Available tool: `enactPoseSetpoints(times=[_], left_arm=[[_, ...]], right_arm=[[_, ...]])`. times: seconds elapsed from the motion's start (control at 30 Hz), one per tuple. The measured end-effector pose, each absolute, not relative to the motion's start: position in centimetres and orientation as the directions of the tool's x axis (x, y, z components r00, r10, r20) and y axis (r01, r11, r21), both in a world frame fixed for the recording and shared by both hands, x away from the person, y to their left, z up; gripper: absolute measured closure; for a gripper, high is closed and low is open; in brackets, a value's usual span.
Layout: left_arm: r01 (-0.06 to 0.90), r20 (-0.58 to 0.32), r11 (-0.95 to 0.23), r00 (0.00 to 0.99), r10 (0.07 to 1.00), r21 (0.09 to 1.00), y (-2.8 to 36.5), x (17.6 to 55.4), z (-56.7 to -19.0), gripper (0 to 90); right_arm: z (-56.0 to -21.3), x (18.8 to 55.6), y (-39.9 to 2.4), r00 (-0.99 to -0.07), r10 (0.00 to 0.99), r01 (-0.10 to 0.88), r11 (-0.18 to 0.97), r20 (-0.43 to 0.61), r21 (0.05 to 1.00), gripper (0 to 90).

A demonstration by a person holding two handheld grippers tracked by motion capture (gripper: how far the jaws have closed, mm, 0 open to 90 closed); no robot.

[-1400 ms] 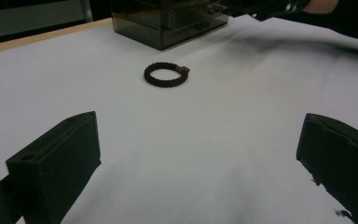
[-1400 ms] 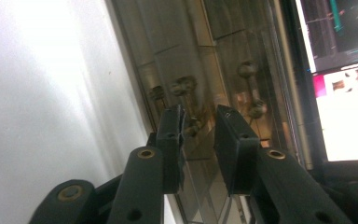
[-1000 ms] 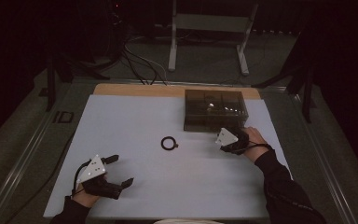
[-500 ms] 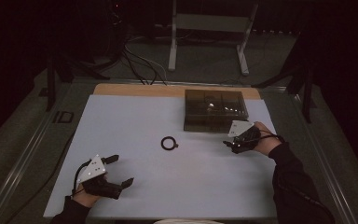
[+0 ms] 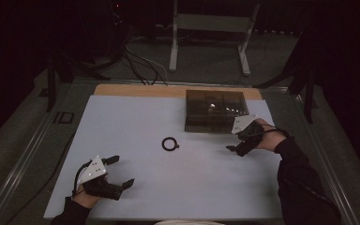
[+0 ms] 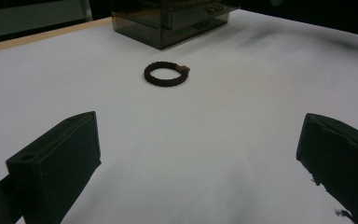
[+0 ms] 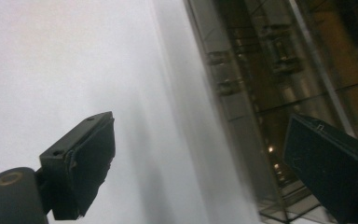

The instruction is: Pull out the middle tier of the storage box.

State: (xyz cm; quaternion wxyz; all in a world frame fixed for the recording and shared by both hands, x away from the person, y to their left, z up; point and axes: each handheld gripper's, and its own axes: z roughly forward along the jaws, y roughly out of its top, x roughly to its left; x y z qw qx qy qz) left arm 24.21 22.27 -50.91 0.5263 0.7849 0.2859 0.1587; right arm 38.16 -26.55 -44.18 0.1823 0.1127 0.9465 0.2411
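While both stand wide apart and hold nothing, the left tool (image 5: 120, 171) faces the bracelet (image 6: 166, 73), the right tool (image 5: 234, 148) the box (image 5: 215, 110).

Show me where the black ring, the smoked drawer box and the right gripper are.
black ring (image 5: 169, 143): high view, on its band.
smoked drawer box (image 5: 201, 110): high view, on its top panel.
right gripper (image 5: 234, 150): high view, between its fingertips.

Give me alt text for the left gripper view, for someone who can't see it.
Two open black jaws of the left gripper rise from the bottom corners over a white table, with nothing between them. Ahead lies a small dark braided ring, flat on the surface, and beyond it stands a smoky transparent box near the table's far edge.
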Motion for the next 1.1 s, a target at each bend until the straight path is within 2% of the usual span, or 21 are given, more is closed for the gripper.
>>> enactPoseSetpoints(times=[0.2, 0.63, 0.7, 0.73, 0.9, 1.1], left_arm=[[0.282, -0.051, -0.283, 0.786, 0.616, 0.917, 22.3, 24.2, -50.9, 0.9], [0.284, -0.054, -0.282, 0.786, 0.616, 0.916, 22.2, 24.2, -50.9, 0.9], [0.284, -0.054, -0.282, 0.786, 0.616, 0.916, 22.2, 24.2, -50.9, 0.9], [0.284, -0.055, -0.282, 0.786, 0.615, 0.916, 22.2, 24.2, -50.9, 0.9], [0.281, -0.051, -0.284, 0.788, 0.614, 0.917, 22.2, 24.2, -50.9, 0.9], [0.279, -0.051, -0.284, 0.788, 0.613, 0.917, 22.2, 24.2, -50.9, 0.9]], right_arm=[[-43.6, 38.8, -27.4, -0.934, 0.239, 0.083, 0.867, -0.265, 0.491, 9.8], [-43.1, 40.3, -28.0, -0.962, 0.205, 0.096, 0.873, -0.182, 0.478, 13.9], [-43.0, 40.4, -28.0, -0.963, 0.203, 0.098, 0.878, -0.18, 0.468, 14.7], [-43.0, 40.6, -27.8, -0.966, 0.191, 0.101, 0.898, -0.172, 0.428, 15.6], [-42.6, 41.5, -27.7, -0.979, 0.157, 0.091, 0.904, -0.128, 0.417, 23.1], [-42.6, 42.1, -27.5, -0.977, 0.14, 0.067, 0.917, -0.161, 0.394, 42.6]])
